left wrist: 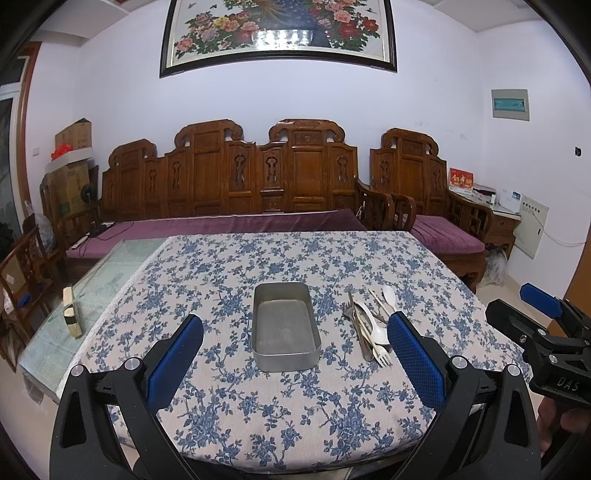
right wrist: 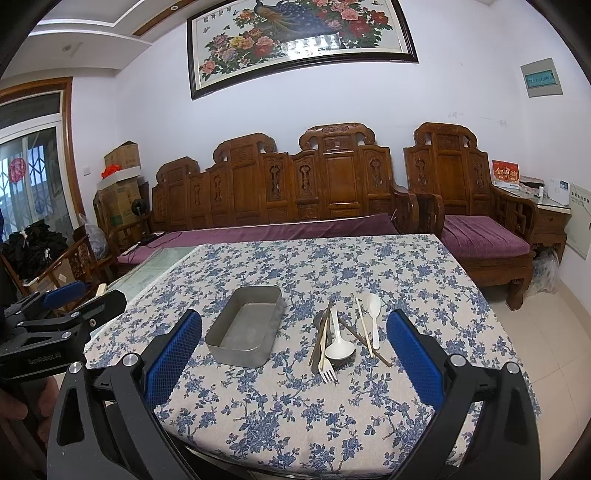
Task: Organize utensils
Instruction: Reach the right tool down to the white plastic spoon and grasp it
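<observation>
Left gripper [left wrist: 295, 354]: blue-padded fingers [left wrist: 177, 358] spread wide apart, nothing between them, held above the near part of the table [left wrist: 258, 424]. Right gripper [right wrist: 295, 354]: fingers [right wrist: 415, 358] likewise wide apart and empty, held over the near edge.

Between the left fingers, farther out, sits a rectangular metal tin [left wrist: 285, 326], empty inside, long side running away from the camera. In the right wrist view the same tin lies left of centre, angled.

Just right of the tin, apart from it, a loose pile of utensils [right wrist: 341, 332]: a white fork [right wrist: 327, 373] with tines toward the near edge, a white spoon [right wrist: 339, 345] lying over a dark metal piece, a second white spoon [right wrist: 375, 317] farther right, and pale and brown chopsticks [right wrist: 364, 328] crossing among them. All lie on the blue-flowered tablecloth [right wrist: 295, 413].

A small tan block [left wrist: 72, 312] stands on the bare glass strip at the table's left side. Behind the table, a carved wooden bench [left wrist: 229, 177] with purple cushions; a framed flower picture [left wrist: 280, 33] on the wall.
</observation>
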Demonstrator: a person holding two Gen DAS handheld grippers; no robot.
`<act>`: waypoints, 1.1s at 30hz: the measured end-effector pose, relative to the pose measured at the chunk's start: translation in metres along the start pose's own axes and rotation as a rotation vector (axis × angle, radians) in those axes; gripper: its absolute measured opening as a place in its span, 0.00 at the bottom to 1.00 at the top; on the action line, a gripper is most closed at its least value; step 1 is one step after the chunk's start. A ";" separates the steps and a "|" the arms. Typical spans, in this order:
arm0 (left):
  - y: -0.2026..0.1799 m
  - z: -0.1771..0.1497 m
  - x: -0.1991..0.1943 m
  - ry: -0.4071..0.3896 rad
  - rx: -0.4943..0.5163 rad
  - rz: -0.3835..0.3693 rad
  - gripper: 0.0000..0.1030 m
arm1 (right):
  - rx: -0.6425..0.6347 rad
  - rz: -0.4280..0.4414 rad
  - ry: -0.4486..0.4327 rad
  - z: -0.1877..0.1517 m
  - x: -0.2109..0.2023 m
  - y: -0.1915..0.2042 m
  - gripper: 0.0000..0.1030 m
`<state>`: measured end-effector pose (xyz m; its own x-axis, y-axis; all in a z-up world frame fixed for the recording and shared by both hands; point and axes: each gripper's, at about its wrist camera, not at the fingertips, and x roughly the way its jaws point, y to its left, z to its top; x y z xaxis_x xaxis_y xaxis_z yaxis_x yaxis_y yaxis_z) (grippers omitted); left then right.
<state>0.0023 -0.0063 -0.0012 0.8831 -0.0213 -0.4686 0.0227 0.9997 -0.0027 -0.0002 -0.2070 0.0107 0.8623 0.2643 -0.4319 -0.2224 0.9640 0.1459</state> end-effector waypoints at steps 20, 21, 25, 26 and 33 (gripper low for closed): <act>-0.006 -0.012 0.062 0.121 0.080 -0.090 0.94 | -0.035 0.048 0.076 -0.004 0.058 -0.036 0.83; -0.008 -0.012 0.064 0.124 0.084 -0.095 0.94 | -0.040 0.058 0.097 -0.003 0.066 -0.041 0.81; -0.016 -0.012 0.084 0.151 0.115 -0.131 0.94 | -0.051 0.069 0.158 -0.005 0.092 -0.055 0.69; -0.018 -0.012 0.088 0.157 0.119 -0.137 0.94 | -0.053 0.072 0.173 -0.006 0.098 -0.058 0.66; -0.028 -0.021 0.126 0.221 0.114 -0.215 0.94 | -0.076 0.100 0.297 -0.018 0.155 -0.084 0.56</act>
<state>0.1027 -0.0364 -0.0788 0.7294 -0.2169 -0.6488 0.2611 0.9649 -0.0290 0.1439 -0.2468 -0.0842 0.6666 0.3437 -0.6614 -0.3422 0.9294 0.1381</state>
